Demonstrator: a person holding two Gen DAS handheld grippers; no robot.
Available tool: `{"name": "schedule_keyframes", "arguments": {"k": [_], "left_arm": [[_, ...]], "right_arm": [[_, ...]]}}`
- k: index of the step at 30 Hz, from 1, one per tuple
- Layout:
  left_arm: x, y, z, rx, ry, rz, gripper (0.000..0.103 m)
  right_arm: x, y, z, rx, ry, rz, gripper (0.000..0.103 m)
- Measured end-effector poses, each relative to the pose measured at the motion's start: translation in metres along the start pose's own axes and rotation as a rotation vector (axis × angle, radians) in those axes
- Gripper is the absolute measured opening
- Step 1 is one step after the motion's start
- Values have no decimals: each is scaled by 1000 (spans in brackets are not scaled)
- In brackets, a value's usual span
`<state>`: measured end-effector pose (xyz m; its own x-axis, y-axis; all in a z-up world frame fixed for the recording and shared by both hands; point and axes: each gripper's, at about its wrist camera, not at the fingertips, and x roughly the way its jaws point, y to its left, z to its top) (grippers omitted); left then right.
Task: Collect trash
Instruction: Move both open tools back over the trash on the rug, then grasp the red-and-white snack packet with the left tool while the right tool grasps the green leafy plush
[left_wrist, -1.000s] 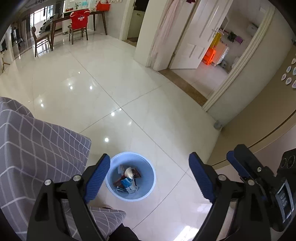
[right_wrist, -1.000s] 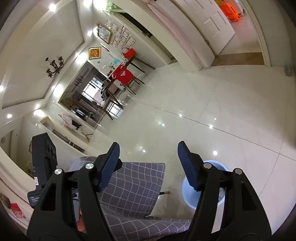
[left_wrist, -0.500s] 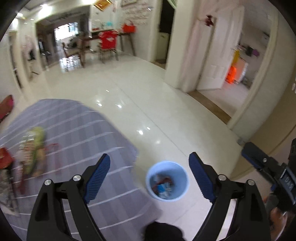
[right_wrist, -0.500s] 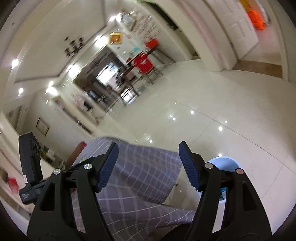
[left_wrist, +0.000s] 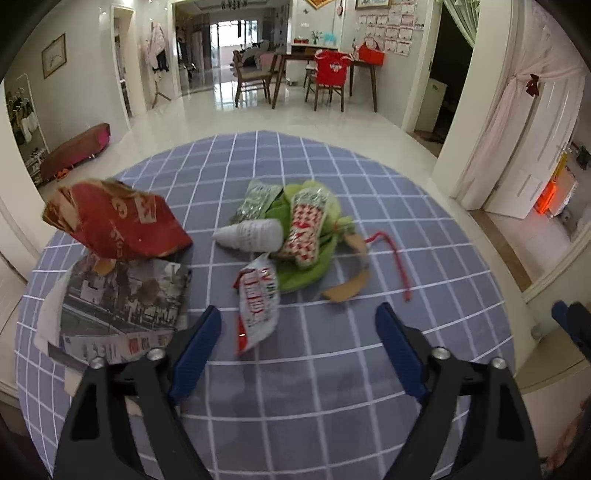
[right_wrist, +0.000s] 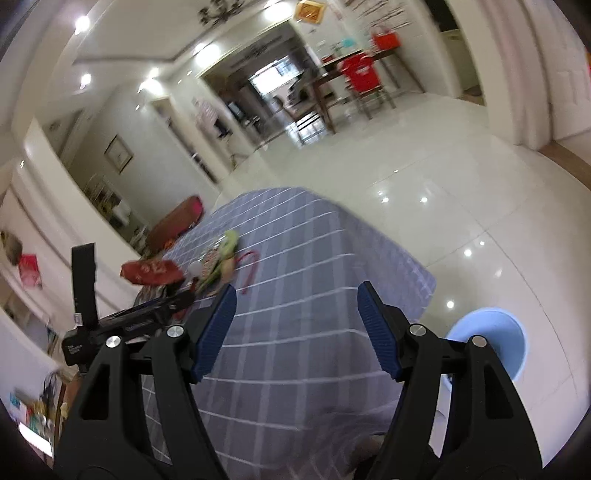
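Trash lies on a round table under a grey-blue checked cloth (left_wrist: 332, 387). A red-and-white snack wrapper (left_wrist: 256, 302) lies just ahead of my left gripper (left_wrist: 297, 349), whose jaws are closing with nothing between them. Behind it are a white cone-shaped cup (left_wrist: 251, 234), a green bag with a red-patterned packet (left_wrist: 306, 229), a crumpled red paper bag (left_wrist: 118, 221), a printed paper sheet (left_wrist: 122, 295), cardboard scraps (left_wrist: 347, 288) and a red cord (left_wrist: 400, 266). My right gripper (right_wrist: 295, 328) is open and empty over the cloth (right_wrist: 295, 369). A light-blue trash bin (right_wrist: 491, 339) stands on the floor at the right.
Glossy white tiled floor (left_wrist: 258, 114) surrounds the table. A dining table with chairs, one with a red cover (left_wrist: 332, 74), stands far back. A doorway with a pink curtain (left_wrist: 517, 110) is at the right. The left gripper's body (right_wrist: 110, 325) shows in the right wrist view.
Both grippers swung away from the bin on the floor and up over the table. The left view now faces the trash pile, and its jaws have narrowed a little.
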<state>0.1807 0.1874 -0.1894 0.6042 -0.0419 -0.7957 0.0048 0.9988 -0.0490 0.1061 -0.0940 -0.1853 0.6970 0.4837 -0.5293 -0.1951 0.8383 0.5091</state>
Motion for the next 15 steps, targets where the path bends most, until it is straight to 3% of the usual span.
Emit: {"name": "schedule_keyframes", "arguments": {"k": [6,7,8,9,12,15], "left_arm": [[18,35,-6,-45,47,-64,51],[20,40,-5,-47,46,-67,41],[19,43,-5,-40,47,-59,22],[21,43,-6,-43,49,-64,17],[19,57,-7,-96,39,-122,13],[9,68,-9,-113,0,-107,11]], "right_arm": [[46,37,8,-76,62,16,68],[55,42,10,-87,75,19,68],[64,47,11,-99,88,15,68],[70,52,11,-109,97,12,68],[94,63,12,-151,128,2,68],[120,69,13,-186,167,-5,67]]}}
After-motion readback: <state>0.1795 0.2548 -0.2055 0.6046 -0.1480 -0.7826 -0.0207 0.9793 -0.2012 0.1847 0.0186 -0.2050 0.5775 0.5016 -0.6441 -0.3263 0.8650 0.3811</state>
